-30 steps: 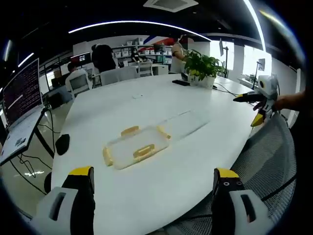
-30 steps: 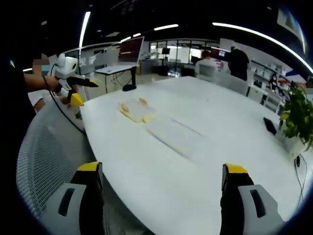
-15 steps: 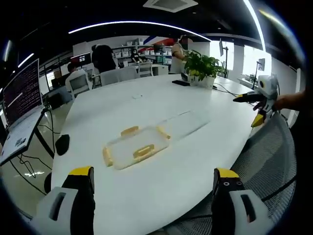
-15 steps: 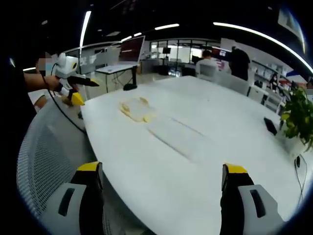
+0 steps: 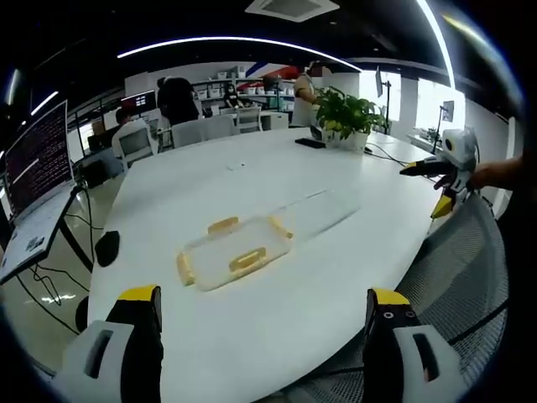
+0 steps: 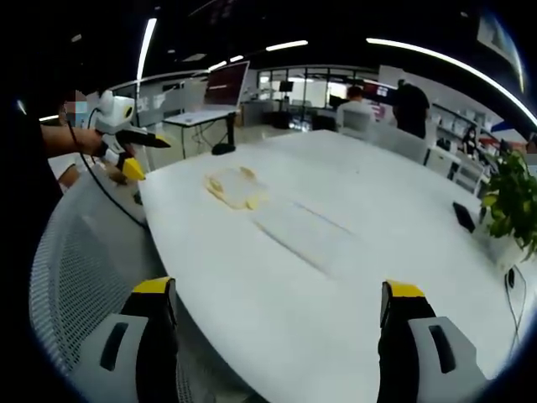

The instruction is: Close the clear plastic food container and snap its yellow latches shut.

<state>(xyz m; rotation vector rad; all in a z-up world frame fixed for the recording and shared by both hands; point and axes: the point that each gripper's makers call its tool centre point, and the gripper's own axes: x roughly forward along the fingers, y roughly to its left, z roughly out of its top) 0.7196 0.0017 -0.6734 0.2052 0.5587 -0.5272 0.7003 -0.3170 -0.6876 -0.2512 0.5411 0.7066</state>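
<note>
In the left gripper view, the left gripper (image 5: 260, 315) is held with jaws wide apart above the near edge of the white table (image 5: 210, 180). The clear lid with yellow latches (image 5: 233, 250) is laid flat mid-table, the clear container base (image 5: 323, 206) just beside it. The right gripper (image 6: 273, 315) is likewise spread wide, gripping nothing.

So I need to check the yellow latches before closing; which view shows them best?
The left gripper view: the latches sit near centre, each yellow tab distinct around the lid. The right gripper view shows them farther off, small and pale.
</note>
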